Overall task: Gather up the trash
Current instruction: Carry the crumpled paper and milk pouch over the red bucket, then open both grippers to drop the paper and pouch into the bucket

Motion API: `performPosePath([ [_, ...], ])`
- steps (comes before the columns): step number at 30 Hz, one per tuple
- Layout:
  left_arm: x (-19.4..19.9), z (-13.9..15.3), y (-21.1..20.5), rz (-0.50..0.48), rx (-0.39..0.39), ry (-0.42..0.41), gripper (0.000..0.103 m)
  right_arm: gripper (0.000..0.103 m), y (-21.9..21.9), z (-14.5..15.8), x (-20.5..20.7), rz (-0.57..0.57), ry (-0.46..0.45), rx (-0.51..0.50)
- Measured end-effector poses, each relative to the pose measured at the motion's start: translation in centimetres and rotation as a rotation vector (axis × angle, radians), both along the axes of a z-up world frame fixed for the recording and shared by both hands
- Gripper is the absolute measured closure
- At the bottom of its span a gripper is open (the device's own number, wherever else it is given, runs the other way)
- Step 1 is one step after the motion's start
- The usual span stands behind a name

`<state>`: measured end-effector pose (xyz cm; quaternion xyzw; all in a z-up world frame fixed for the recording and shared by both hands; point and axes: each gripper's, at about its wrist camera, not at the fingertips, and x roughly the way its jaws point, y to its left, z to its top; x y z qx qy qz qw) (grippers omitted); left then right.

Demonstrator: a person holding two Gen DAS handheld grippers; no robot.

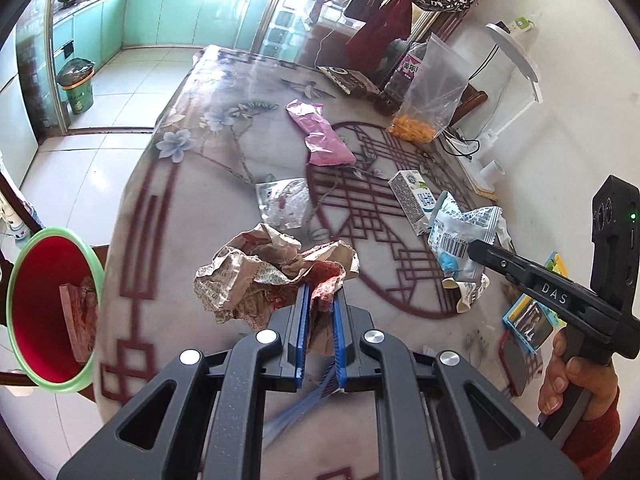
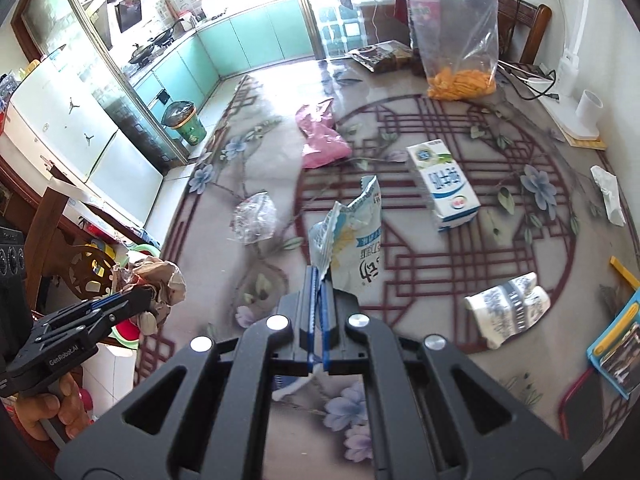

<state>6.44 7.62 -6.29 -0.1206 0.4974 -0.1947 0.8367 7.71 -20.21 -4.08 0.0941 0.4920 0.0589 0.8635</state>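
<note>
Home: kitchen cabinets (image 1: 160, 16), fridge (image 2: 72, 128).

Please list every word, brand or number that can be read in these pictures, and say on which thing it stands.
"DAS": on the side of the right gripper.
"GenRobot.AI": on the side of the left gripper.
Milk carton: Chinese print, too distorted to quote.
Snack wrapper in the right gripper: Chinese print, too crumpled.
Crumpled paper in the left gripper: too small.

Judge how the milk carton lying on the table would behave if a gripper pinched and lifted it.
The milk carton lies on its side with flat, uncrushed faces, so it probably stays stiff and will not roll. It sits among wrappers as trash, so it is likely empty and light. Its glossy print suggests that it may slip under a narrow pinch.
</note>
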Motion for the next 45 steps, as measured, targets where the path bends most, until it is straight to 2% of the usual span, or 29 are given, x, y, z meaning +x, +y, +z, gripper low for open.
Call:
performPosePath([
  [9, 0.0, -0.7, 4.1, -0.018, -0.007, 0.006, 0.095, 0.1, 4.7, 0.2, -0.6, 0.003, 0.002, -0.024],
  [18, -0.1, -1.2, 8.9, 0.028, -0.003, 0.003, 0.094, 0.1, 9.9, 0.1, -0.8, 0.063, 0.016, -0.04],
  [23, -0.1, -1.4, 12.5, 0.095, 0.01, -0.004, 0.094, 0.1, 13.3, 0.4, -0.4, 0.126, 0.015, -0.032],
  [32, -0.8, -2.3, 19.3, 0.25, 0.038, 0.001, 0.094, 0.1, 20.1, 0.8, 0.6, 0.284, 0.014, 0.046],
  [40, -1.2, -4.1, 25.4, 0.398, 0.069, 0.043, 0.094, 0.1, 27.3, -0.8, 2.3, 0.412, 0.06, 0.132],
  [45, -1.1, -5.0, 28.3, 0.452, 0.082, 0.064, 0.094, 0.1, 31.4, -2.5, 2.7, 0.489, 0.109, 0.145],
])
